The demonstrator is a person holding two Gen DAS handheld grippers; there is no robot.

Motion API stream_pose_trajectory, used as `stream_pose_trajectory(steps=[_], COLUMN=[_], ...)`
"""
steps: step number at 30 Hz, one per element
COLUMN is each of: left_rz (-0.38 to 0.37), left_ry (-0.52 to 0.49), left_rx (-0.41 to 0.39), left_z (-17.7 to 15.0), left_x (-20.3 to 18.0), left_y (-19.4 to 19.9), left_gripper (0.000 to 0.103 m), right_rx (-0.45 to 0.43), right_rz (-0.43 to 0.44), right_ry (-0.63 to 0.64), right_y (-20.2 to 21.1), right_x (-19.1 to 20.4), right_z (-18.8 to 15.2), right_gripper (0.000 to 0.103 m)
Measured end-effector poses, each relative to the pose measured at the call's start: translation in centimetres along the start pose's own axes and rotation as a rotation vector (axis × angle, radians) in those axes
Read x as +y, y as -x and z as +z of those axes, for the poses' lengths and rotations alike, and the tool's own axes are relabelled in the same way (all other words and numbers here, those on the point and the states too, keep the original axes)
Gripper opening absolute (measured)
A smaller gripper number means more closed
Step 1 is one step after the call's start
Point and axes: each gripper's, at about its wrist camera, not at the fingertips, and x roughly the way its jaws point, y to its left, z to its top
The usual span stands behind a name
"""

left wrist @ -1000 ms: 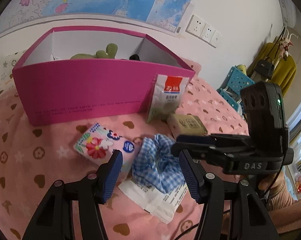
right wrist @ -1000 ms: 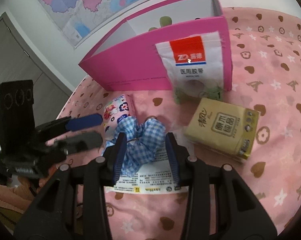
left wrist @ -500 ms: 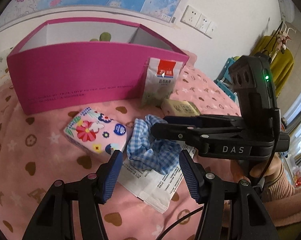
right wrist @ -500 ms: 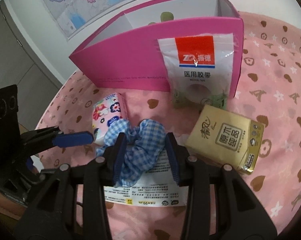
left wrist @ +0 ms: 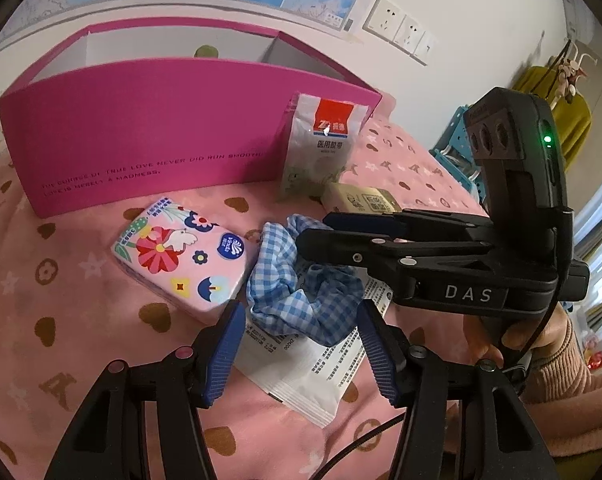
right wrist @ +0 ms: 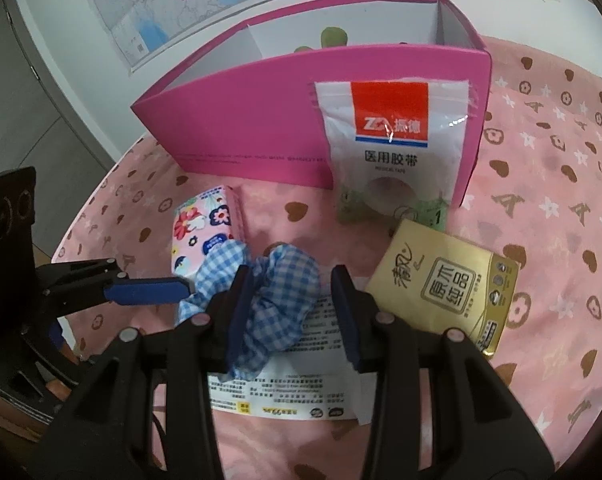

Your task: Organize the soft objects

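Observation:
A blue gingham scrunchie lies on a white printed sachet on the pink bedspread. My left gripper sits just in front of it, its jaws closing, with the near edge of the fabric between the tips and neither pad pressing. My right gripper straddles the scrunchie from the other side. Its left pad touches the cloth and a gap shows at its right pad. In the left wrist view the right gripper reaches across the scrunchie's top. The left gripper's blue pad is beside the fabric.
A pink open box stands behind, something green inside. A floral tissue pack lies left of the scrunchie. A medical tape pouch leans on the box, with a gold tissue pack in front of it. A hand holds the right gripper.
In the left wrist view the right gripper has slid further left over the scrunchie. Both views have tilted slightly. The scrunchie and sachet lie where they were.

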Motion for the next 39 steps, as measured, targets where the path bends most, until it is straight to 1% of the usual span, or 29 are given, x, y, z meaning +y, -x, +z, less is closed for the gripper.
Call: stream_pose_trajectory(steps=[3,5,6,8,9,10,14,16,22,24,28,30,32,34,35,39], left_rz=[-0.009,-0.011,-0.015,-0.023,-0.026,-0.029,-0.036,-0.047,-0.056,-0.062,-0.047,-0.036,-0.030,-0.029,-0.029,-0.027], left_ry=[0.013,0.016,0.019,0.029,0.031,0.033,0.034,0.033,0.030,0.033,0.028,0.027,0.032,0.040,0.042,0.036], left_rx=[0.009,0.008,0.007,0.007,0.007,0.006,0.006,0.004,-0.001,-0.007,-0.014,-0.011,-0.009,-0.006,-0.005,0.002], left_z=[-0.1,-0.1,-0.1,-0.1,-0.1,0.0,0.1,0.1,0.3,0.4,0.7,0.7,0.7,0.6,0.4,0.2], left_x=[0.3,0.4,0.4,0.6,0.7,0.7,0.7,0.7,0.3,0.3,0.3,0.5,0.8,1.1,1.2,1.4], left_y=[-0.2,-0.1,-0.2,-0.3,-0.2,-0.3,-0.3,-0.1,-0.4,-0.4,-0.6,-0.6,-0.7,-0.8,-0.5,-0.6], left_gripper=[0.052,0.051,0.050,0.050,0.048,0.047,0.041,0.036,0.027,0.025,0.025,0.025,0.025,0.025,0.025,0.025], right_rx=[0.006,0.009,0.012,0.013,0.011,0.009,0.000,-0.012,-0.053,-0.066,-0.078,-0.055,-0.027,-0.014,-0.007,0.021], right_rz=[-0.010,-0.026,-0.026,-0.018,-0.020,-0.020,0.003,0.019,0.073,0.088,0.107,0.091,0.071,0.075,0.067,0.029], right_ry=[0.023,0.044,0.046,0.042,0.041,0.037,0.025,0.011,-0.040,-0.054,-0.066,-0.058,-0.047,-0.050,-0.048,-0.027], right_y=[-0.1,-0.3,-0.4,-0.4,-0.4,-0.4,0.1,0.6,2.2,2.7,3.4,3.2,2.6,2.2,1.9,0.7], right_x=[0.2,0.5,0.5,0.5,0.4,0.3,0.2,-0.1,-0.7,-0.9,-1.2,-1.2,-1.2,-1.2,-1.1,-0.8], right_z=[0.0,0.0,0.0,0.0,0.0,0.0,0.0,-0.1,-0.1,-0.2,-0.3,-0.3,-0.3,-0.4,-0.4,-0.5], right_gripper=[0.042,0.034,0.029,0.025,0.017,0.015,0.013,0.012,0.009,0.008,0.008,0.009,0.014,0.040,0.043,0.044])
